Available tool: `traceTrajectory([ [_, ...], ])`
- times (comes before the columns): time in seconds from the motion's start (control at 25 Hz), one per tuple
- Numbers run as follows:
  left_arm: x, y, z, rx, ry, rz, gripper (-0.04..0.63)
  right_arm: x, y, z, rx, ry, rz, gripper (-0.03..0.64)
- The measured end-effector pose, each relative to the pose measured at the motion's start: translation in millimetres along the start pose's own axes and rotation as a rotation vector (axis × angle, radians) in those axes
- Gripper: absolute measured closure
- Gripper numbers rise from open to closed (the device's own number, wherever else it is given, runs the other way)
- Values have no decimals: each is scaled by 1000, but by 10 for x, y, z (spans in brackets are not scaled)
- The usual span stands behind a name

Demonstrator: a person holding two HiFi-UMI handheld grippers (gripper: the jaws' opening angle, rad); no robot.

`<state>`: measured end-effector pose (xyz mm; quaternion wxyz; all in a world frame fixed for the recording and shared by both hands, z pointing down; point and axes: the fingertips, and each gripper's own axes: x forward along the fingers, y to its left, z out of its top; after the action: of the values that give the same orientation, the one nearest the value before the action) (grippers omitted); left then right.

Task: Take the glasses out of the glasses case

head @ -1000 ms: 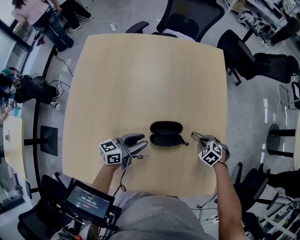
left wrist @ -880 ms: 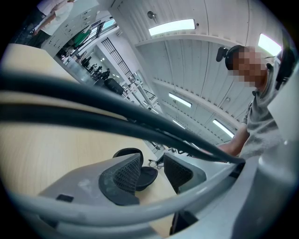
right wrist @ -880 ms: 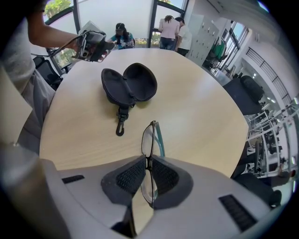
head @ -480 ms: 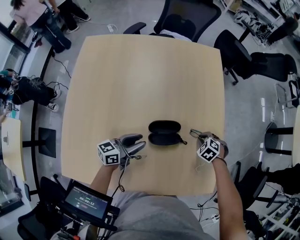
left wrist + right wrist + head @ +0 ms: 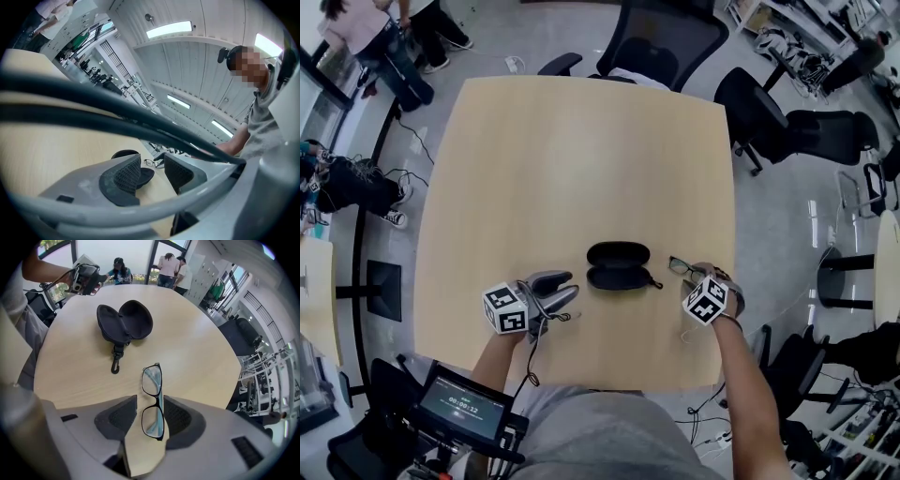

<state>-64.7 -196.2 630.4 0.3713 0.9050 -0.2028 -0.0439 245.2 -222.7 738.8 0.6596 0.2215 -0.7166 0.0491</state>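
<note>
The black glasses case (image 5: 619,265) lies open on the wooden table (image 5: 581,159), seen as two empty shells (image 5: 124,322) with a clip strap (image 5: 115,366). Black-rimmed glasses (image 5: 152,401) appear to rest on the table to the right of the case (image 5: 680,267). My right gripper (image 5: 150,414) points steeply down over them; its jaws are opening, with the glasses between the pads and a gap on the left side. My left gripper (image 5: 567,291) lies level to the left of the case, jaws apart and empty (image 5: 152,171). It looks towards the case (image 5: 140,176) and the glasses (image 5: 151,162).
Office chairs (image 5: 661,37) stand at the table's far edge and to the right (image 5: 769,112). A small screen (image 5: 459,405) sits at the person's waist, below the table's near edge. People stand at the far left (image 5: 356,37).
The head view has shifted a little. Both grippers, the case and the glasses keep their places relative to one another.
</note>
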Motion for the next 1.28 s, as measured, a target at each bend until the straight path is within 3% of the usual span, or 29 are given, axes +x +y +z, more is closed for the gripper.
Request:
traceTrajectory([
  [0.6,-403,-559,-160,40,-45,27,437,-763,266,236,-3,-139,-143,460],
  [0.64,-413,-596,-170,46,-47,27,437,-858,282,258,9,-164,-154,501],
  [0.68,-424,-633,-178,51,-48,28,437,-962,300,286,25,-192,-162,580],
  [0.72,-433,-676,-183,57,-51,30,437,-1067,323,316,45,-220,-166,606],
  [0.88,-445,-930,-155,97,-68,23,437,-1494,442,463,133,-352,-153,609],
  [1.08,-478,-1397,59,217,-111,24,445,-2321,613,780,262,-617,-117,609],
  [1.28,-563,-1972,283,342,-174,42,493,-3280,902,1014,267,-884,-87,609],
])
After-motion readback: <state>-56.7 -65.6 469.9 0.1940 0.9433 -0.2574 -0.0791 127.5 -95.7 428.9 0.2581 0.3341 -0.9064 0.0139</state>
